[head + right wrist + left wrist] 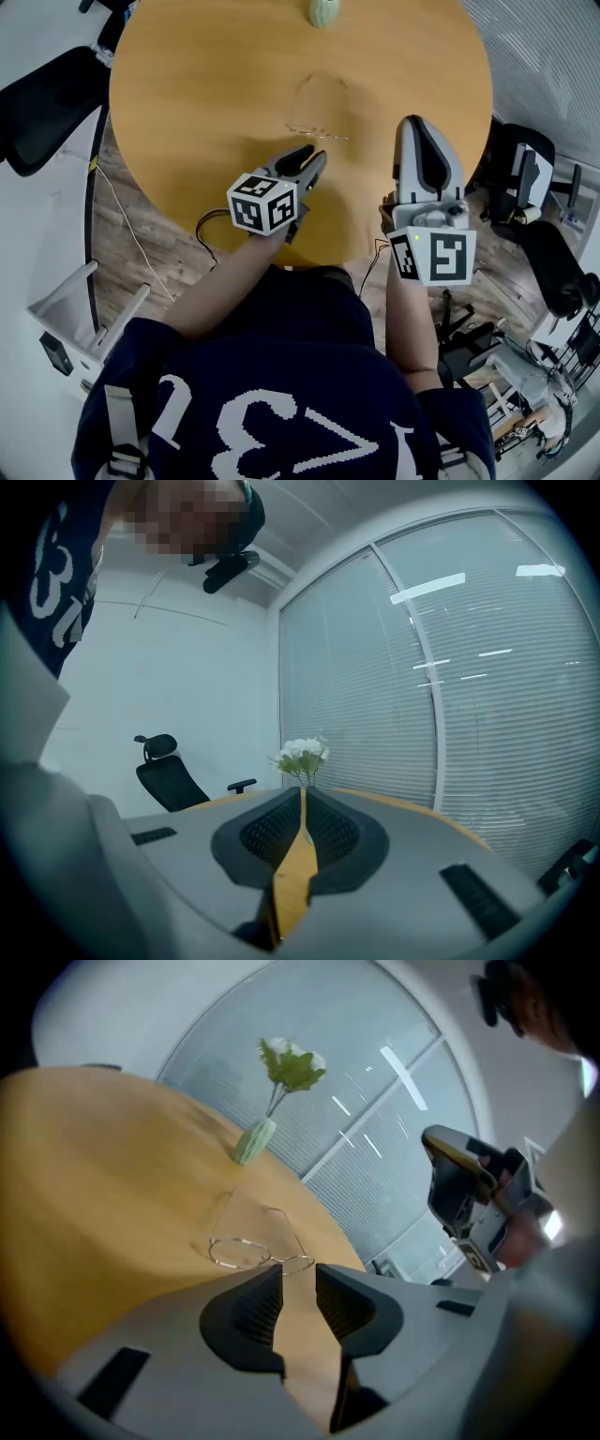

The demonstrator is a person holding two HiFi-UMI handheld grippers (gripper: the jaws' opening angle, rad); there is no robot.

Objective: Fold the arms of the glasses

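The left gripper (314, 161) is pointing at the glasses (317, 131) from just short of them. Its jaws are standing apart, with only bare table (187, 94) showing between them. The right gripper (413, 124) is reaching over the table's near edge, to the right of the glasses, with its jaws together and nothing between them.

The glasses are lying on the table with both arms spread, pointing away from the person. The thin wire frame is proving hard to make out against the wood in the head view; the left gripper view is showing it more clearly.

Farther off, a vase (253, 1141) is holding flowers (292, 1063). The head view is cutting the vase off at its top edge. In the right gripper view the jaws are hiding the vase, leaving only the flowers visible.
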